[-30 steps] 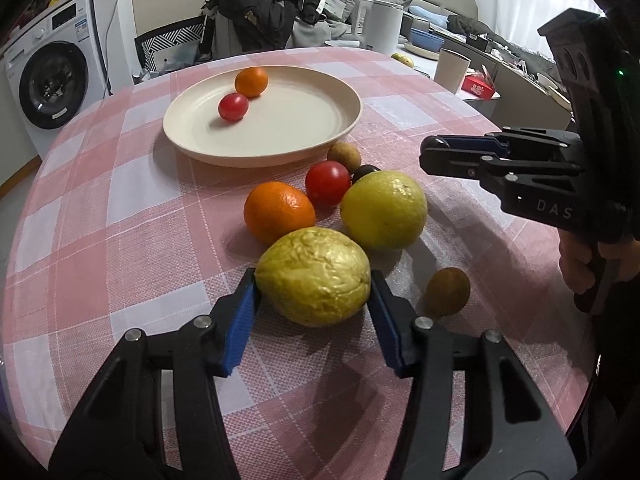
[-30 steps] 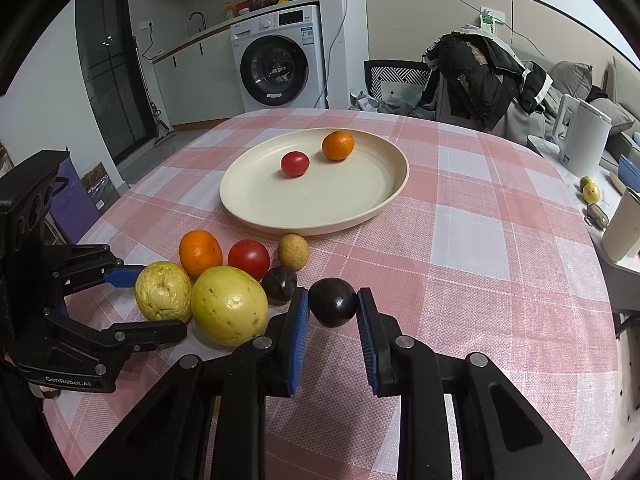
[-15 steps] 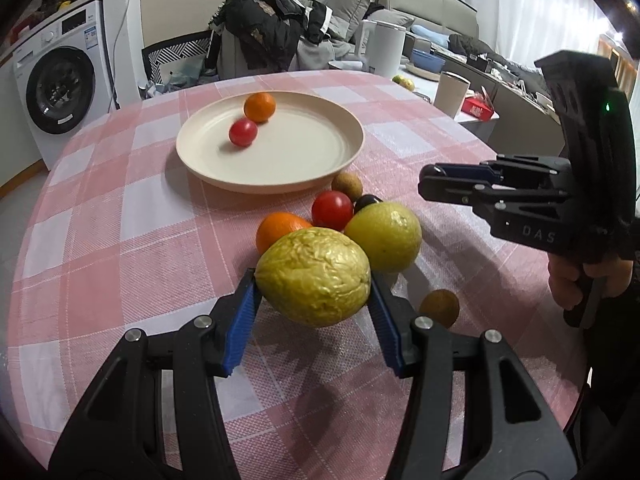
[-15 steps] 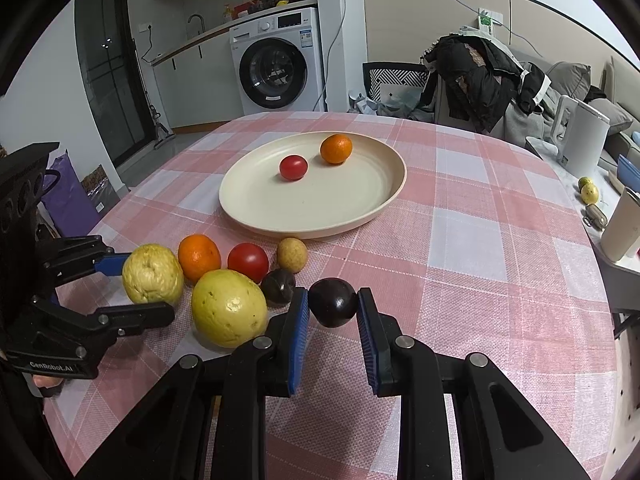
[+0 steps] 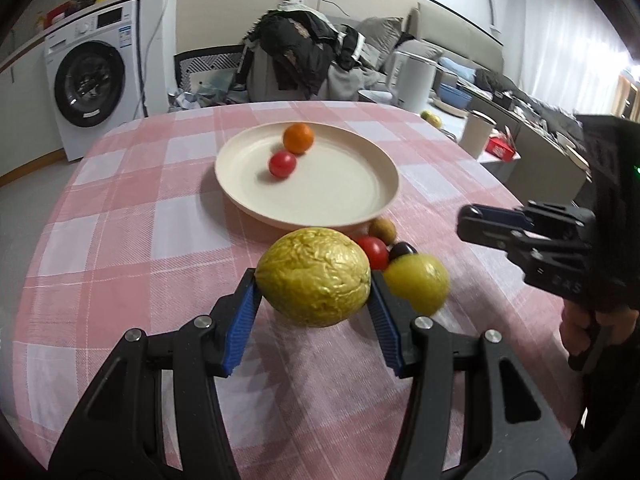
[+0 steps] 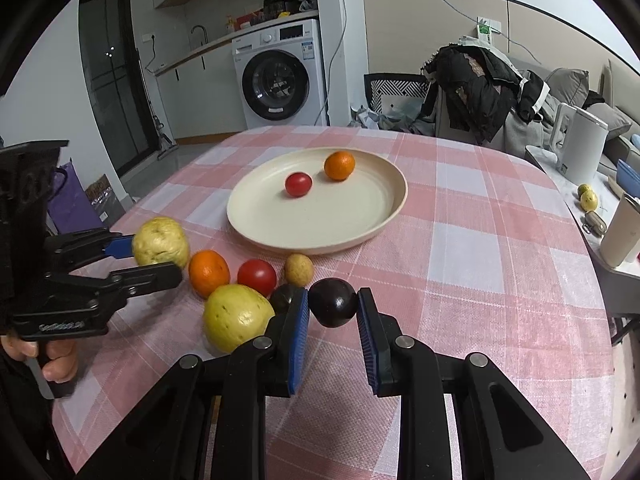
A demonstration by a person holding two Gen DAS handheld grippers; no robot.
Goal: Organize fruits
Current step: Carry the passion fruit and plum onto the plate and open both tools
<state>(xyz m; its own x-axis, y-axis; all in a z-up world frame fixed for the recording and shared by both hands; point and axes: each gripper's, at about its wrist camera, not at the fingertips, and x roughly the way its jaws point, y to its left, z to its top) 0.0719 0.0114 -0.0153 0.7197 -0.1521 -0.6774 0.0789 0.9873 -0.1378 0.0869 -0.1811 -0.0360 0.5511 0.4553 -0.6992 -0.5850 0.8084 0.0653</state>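
On plate: one tomato, one orange, left tool clamping wrinkled yellow fruit, right tool clamping dark fruit.

Each fisheye camera sits just behind its own tool, looking forward and downward along the fingers, close above the tabletop. The left view faces across toward the sofa side, the right view toward the washing machine. Both share the plate and the loose fruit before it.

Home: washing machine, sofa
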